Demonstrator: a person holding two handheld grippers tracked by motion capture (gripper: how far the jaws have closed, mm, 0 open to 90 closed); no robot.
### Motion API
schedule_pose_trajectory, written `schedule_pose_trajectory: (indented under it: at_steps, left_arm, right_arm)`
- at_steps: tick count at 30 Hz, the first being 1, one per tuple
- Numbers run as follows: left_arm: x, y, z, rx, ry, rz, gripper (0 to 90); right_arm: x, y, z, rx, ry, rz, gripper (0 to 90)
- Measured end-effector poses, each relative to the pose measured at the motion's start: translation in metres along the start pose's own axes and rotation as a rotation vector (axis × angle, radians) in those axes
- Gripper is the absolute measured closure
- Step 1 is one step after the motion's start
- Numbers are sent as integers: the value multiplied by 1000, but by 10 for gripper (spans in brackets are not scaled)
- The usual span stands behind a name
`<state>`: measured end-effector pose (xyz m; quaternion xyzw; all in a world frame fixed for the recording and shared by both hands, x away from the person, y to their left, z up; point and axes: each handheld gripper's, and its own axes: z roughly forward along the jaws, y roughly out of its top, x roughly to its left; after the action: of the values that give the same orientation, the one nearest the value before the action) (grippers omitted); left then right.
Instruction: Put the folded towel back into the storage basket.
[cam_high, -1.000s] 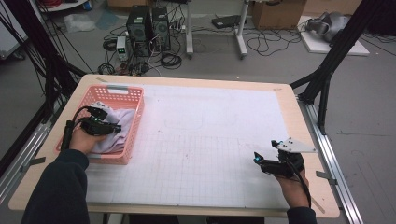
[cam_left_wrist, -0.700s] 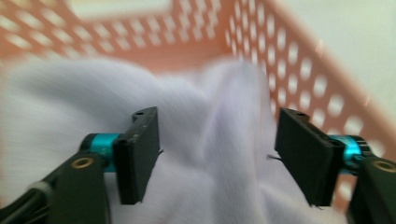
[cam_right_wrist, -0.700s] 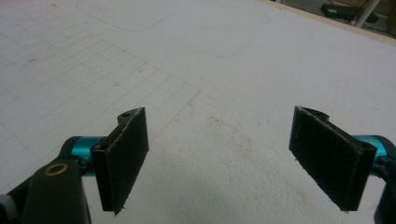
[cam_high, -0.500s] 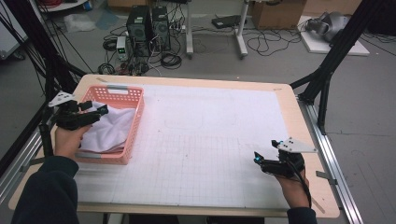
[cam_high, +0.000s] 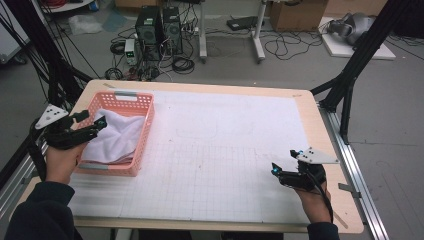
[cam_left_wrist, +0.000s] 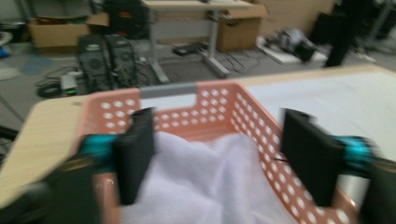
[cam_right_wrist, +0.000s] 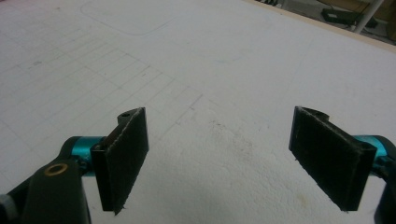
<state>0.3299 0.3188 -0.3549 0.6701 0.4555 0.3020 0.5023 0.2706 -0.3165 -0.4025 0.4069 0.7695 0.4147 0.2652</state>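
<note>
A white towel (cam_high: 116, 138) lies inside the pink basket (cam_high: 134, 167).

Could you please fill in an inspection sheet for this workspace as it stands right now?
Surface: table under a white gridded mat.
Job's things: pink basket at the mat's left edge, holding a white cloth.
Clutter: nothing seen.
Grippers: left gripper open, nothing between its fingers, at the basket's left rim; right gripper open over bare mat.
Cables: floor cables.
Surroundings: computer towers, cardboard box.
</note>
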Motion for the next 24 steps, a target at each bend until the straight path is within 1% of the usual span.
schedule_pose_trajectory:
  at_steps: [1, 2, 3, 4, 5, 6, 8, 10, 11, 13, 14, 16, 17, 18, 19, 20, 21, 22, 23, 24]
  left_arm:
    - [0, 0, 4, 30, -7, 10, 553]
    - [1, 0, 9, 56, -9, 7, 584]
    - [2, 0, 15, 99, -15, -9, 600]
    - [4, 0, 21, 132, -31, -20, 625]
    - [5, -1, 31, 181, -28, -23, 629]
    - [6, -2, 38, 212, -20, -23, 624]
    - [9, -5, 51, 268, -23, -38, 623]
    - [12, -11, 63, 316, 2, -47, 612]
    - [13, -14, 68, 334, 6, -44, 606]
    - [15, -20, 77, 371, 45, -22, 571]
    - [16, -22, 80, 396, 63, -6, 570]
    - [17, -24, 85, 429, 160, 9, 597]
    - [19, -25, 85, 443, 213, 16, 595]
    - [21, -26, 86, 451, 254, 12, 579]
    - [23, -26, 85, 451, 273, -5, 554]
    - [24, -25, 84, 436, 279, -26, 539]
    - [25, -23, 82, 411, 278, -46, 488]
    - [25, -21, 79, 371, 263, -65, 426]
    - [24, -19, 75, 334, 240, -68, 392]
    - [22, -16, 71, 278, 194, -63, 380]
  right_arm:
    - [0, 0, 1, 2, -1, -6, 185]
    - [1, 0, 1, 4, 0, -5, 186]
    - [1, 0, 1, 4, -1, -12, 185]
    - [1, 0, 1, 4, -2, -9, 185]
    - [1, 1, 1, 3, -2, -6, 186]
    - [1, 1, 1, 4, -3, -6, 185]
    - [1, 0, 1, 7, -3, -4, 185]
    - [1, 0, 1, 9, -4, -7, 185]
    - [1, 0, 0, 11, -5, -4, 185]
    - [0, -1, 1, 12, -6, -5, 185]
    - [-1, -2, 1, 14, -6, -5, 185]
    - [-1, -3, 1, 18, -9, -5, 185]
    - [-1, -3, 1, 18, -11, -8, 185]
    - [-1, -3, 1, 19, -11, -10, 185]
    - [-1, -3, 1, 20, -11, -12, 185]
    - [-1, -3, 1, 22, -11, -10, 185]
    - [-1, -3, 0, 21, -9, -6, 185]
    - [-1, -3, 0, 20, -9, -4, 186]
    - [-1, -3, 0, 19, -10, -3, 185]
    - [-1, -3, 0, 18, -10, -4, 185]
